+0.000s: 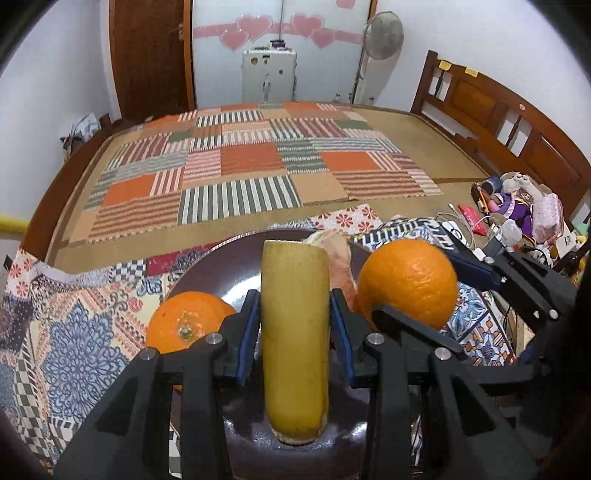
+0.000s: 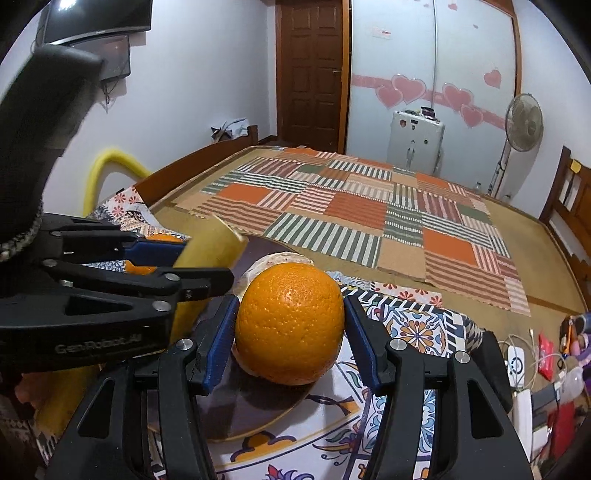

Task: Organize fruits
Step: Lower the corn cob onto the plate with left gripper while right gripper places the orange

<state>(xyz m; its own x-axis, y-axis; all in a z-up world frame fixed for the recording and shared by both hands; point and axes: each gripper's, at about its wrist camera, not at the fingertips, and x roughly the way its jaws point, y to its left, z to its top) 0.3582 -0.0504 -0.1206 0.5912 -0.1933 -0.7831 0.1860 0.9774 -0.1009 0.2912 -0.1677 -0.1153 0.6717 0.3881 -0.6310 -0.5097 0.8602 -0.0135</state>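
Observation:
My left gripper (image 1: 294, 325) is shut on a yellow banana (image 1: 294, 332) and holds it over a dark round plate (image 1: 236, 258). My right gripper (image 2: 290, 325) is shut on a large orange (image 2: 290, 323) at the plate's (image 2: 255, 406) right side. That orange (image 1: 408, 282) and the right gripper (image 1: 480, 280) also show in the left wrist view. A second orange (image 1: 184, 321) lies on the cloth left of the plate. A pale peeled fruit (image 2: 275, 260) sits on the plate behind the held orange. The left gripper (image 2: 177, 266) with the banana (image 2: 214, 240) shows at left in the right wrist view.
A patterned cloth (image 1: 74, 325) covers the near part of the bed. A striped patchwork mat (image 1: 240, 166) lies further back. Toys, cables and clutter (image 1: 517, 214) are piled at the right by the wooden headboard (image 1: 498, 110). A fan (image 1: 384, 35) and white suitcase (image 1: 269, 74) stand behind.

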